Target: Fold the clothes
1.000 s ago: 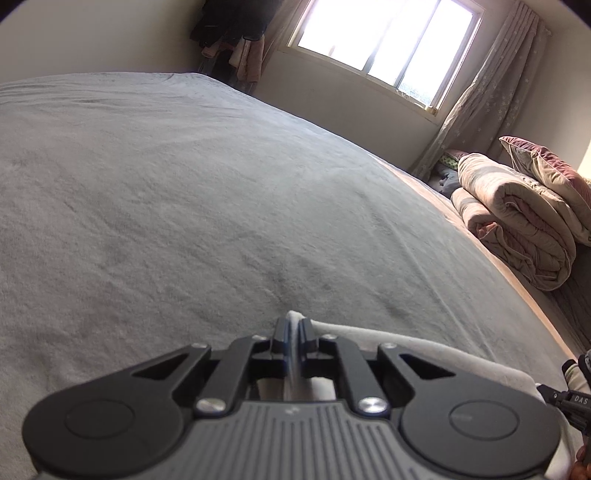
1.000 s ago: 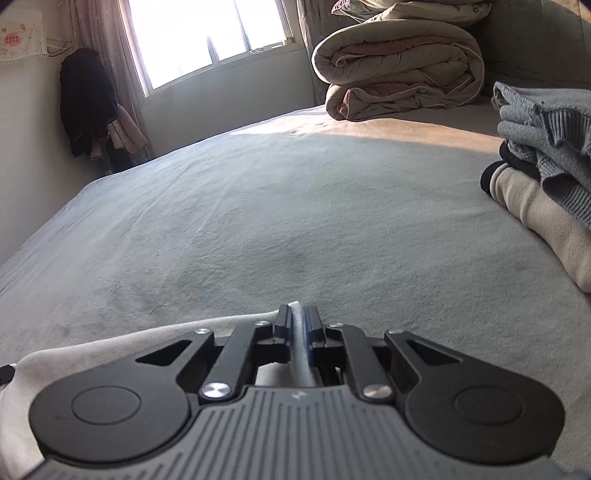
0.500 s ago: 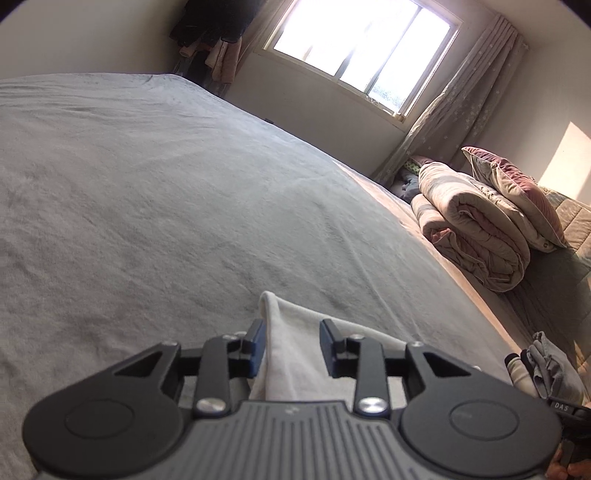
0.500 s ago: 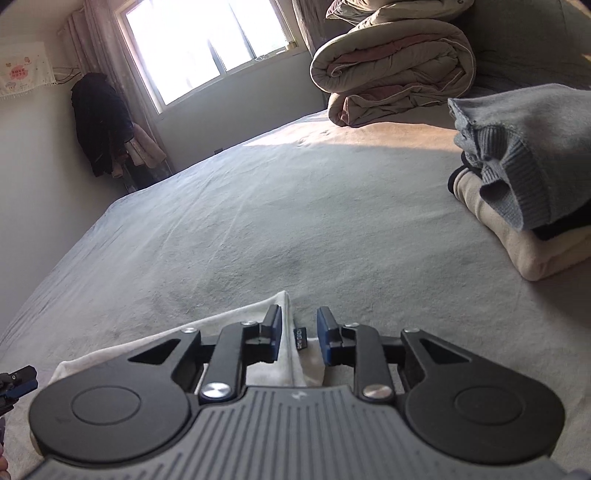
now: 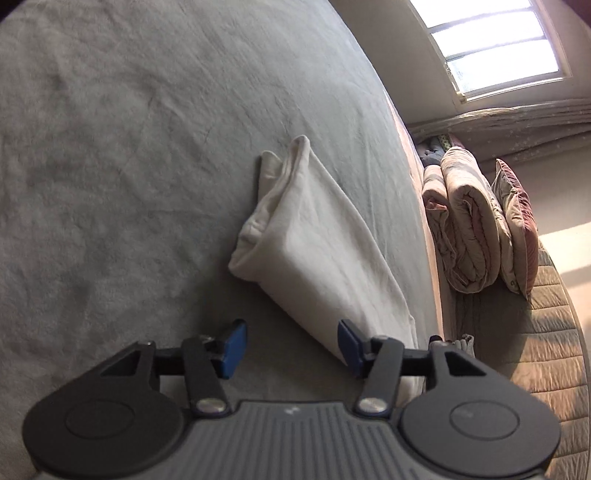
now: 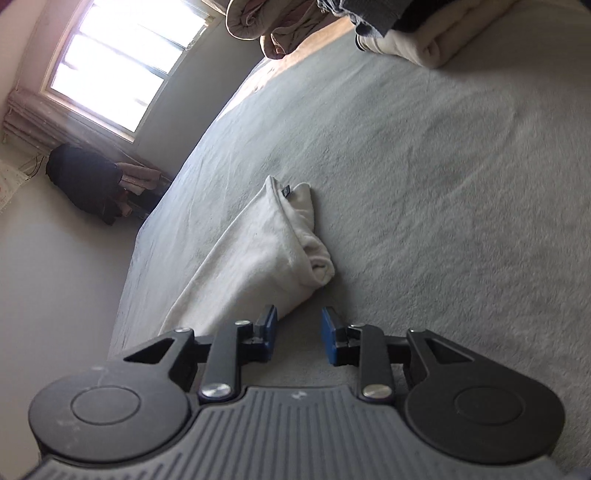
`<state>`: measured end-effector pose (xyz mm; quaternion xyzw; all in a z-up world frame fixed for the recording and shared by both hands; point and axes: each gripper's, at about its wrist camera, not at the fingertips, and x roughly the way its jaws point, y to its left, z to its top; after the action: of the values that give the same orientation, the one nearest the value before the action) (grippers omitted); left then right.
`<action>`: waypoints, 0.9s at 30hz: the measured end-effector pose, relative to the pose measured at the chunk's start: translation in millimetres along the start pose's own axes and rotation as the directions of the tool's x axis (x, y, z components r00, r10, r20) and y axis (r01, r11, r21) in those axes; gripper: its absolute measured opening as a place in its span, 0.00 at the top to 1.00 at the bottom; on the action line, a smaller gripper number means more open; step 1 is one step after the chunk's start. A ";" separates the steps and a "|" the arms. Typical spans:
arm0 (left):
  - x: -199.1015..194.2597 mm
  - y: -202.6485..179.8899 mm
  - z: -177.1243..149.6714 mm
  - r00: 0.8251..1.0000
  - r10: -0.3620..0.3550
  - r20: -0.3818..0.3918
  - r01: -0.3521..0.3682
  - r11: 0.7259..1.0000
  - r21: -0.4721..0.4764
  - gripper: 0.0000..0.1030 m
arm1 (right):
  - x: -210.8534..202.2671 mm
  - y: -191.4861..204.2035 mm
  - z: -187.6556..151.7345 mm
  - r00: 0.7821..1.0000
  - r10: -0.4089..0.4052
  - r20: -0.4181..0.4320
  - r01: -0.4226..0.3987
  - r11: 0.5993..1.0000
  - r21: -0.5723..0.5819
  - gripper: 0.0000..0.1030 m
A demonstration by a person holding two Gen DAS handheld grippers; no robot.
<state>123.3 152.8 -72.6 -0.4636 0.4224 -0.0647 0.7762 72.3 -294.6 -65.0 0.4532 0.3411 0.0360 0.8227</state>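
Observation:
A cream-white garment (image 5: 314,247) lies folded in a long band on the grey bed cover (image 5: 129,147). Its folded end points away from me in both views. My left gripper (image 5: 290,347) is open and empty, just behind the garment's near edge. In the right wrist view the same garment (image 6: 255,258) shows a small dark label at its far end. My right gripper (image 6: 298,339) is open and empty, close to the garment's near end without touching it.
A rolled pink-beige quilt (image 5: 465,229) and a pillow (image 5: 517,225) lie at the bed's head. A stack of folded clothes (image 6: 413,33) sits on the bed at the upper right of the right wrist view. Dark clothes (image 6: 85,181) hang by the window.
Both grippers were shut on the garment's edge, then opened and let it go. Both have drawn back and rolled, so the garment now lies free ahead of them.

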 end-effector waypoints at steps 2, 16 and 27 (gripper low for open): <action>10.3 -1.1 -6.0 1.000 0.007 0.029 -0.006 1.000 -0.027 0.41 | 7.1 0.5 -1.7 0.999 0.030 0.017 -0.031 0.998 0.063 0.50; 29.0 -14.3 -18.2 0.936 0.095 0.338 0.006 0.958 -0.288 0.57 | 42.7 -0.1 11.8 0.982 0.021 0.186 -0.086 0.934 0.346 0.58; 7.0 -29.5 -19.6 0.917 0.190 0.352 -0.112 0.967 -0.230 0.81 | 21.4 9.8 7.1 0.972 -0.094 0.215 0.015 0.940 0.341 0.75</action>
<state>122.3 119.7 -58.1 -0.5109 0.3072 0.1283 0.7925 95.3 -286.1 -66.3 0.5785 0.2582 -0.0979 0.7675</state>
